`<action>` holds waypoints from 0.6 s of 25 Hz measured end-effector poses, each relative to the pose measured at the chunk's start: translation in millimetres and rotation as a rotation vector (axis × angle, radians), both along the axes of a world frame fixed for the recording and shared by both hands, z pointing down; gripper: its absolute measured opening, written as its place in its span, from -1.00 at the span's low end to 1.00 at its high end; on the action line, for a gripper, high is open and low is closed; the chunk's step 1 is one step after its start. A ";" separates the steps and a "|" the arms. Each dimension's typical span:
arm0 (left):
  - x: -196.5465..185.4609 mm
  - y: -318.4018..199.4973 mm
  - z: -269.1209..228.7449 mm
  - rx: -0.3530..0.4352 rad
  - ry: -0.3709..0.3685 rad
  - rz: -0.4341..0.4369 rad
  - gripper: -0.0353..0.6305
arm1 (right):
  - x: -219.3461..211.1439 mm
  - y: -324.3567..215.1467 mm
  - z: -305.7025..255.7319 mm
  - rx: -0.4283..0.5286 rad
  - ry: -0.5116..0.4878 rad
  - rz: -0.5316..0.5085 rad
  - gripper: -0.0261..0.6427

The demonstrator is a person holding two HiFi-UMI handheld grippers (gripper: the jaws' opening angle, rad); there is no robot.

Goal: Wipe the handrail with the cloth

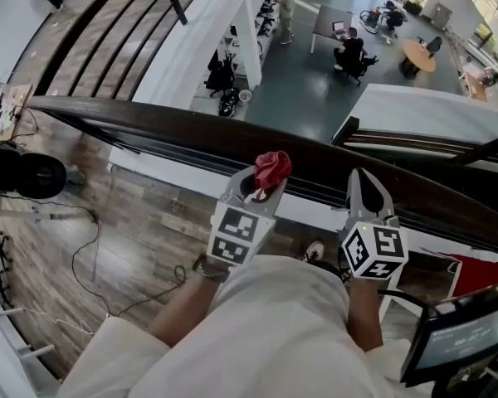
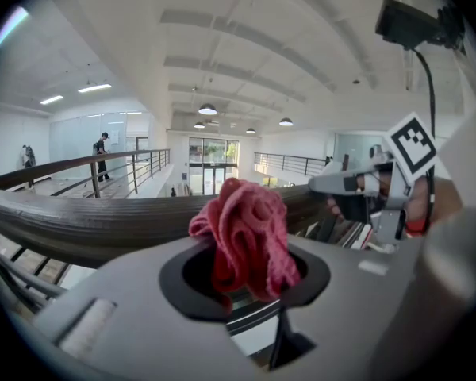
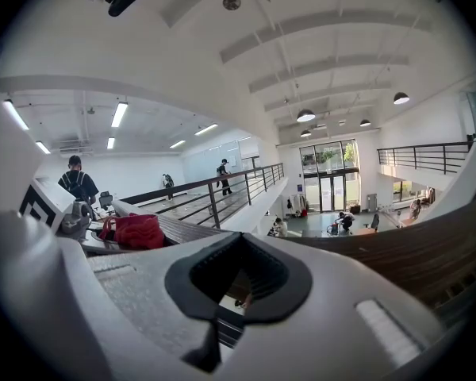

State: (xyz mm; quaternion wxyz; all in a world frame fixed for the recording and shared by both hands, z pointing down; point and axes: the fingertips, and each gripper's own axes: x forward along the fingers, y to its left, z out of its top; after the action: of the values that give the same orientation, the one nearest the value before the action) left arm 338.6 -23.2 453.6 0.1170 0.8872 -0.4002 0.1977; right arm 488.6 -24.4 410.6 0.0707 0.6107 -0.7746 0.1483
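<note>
Head view: left claw (image 1: 261,193) grips red cloth (image 1: 272,169) over the handrail (image 1: 174,135); right claw (image 1: 361,177) closed, empty.

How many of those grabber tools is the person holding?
2. The left gripper is shut on a red cloth at the handrail. The right gripper, shut and empty, is beside it, further right along the same rail. None seems hidden.

No readable words or numbers, print on the monitor (image 1: 461,338) too blurred
</note>
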 end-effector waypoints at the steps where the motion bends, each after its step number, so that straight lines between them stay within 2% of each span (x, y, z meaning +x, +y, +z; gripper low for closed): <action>1: 3.4 1.1 0.3 -0.001 -0.001 0.012 -0.50 | -0.2 0.0 0.4 -0.001 0.000 0.001 -0.91; 8: 29.7 10.0 0.1 0.005 0.003 0.090 -0.50 | -3.6 5.1 0.6 -0.017 0.012 -0.009 -0.91; 15: 44.8 13.8 2.2 0.037 0.015 0.116 -0.50 | -1.4 8.3 1.5 -0.023 0.013 -0.014 -0.91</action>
State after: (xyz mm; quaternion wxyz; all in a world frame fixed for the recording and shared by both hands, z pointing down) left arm 383.4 -9.5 455.8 0.0920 0.9122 -0.3509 0.1903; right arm 487.2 -16.2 412.1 0.0836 0.6054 -0.7767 0.1525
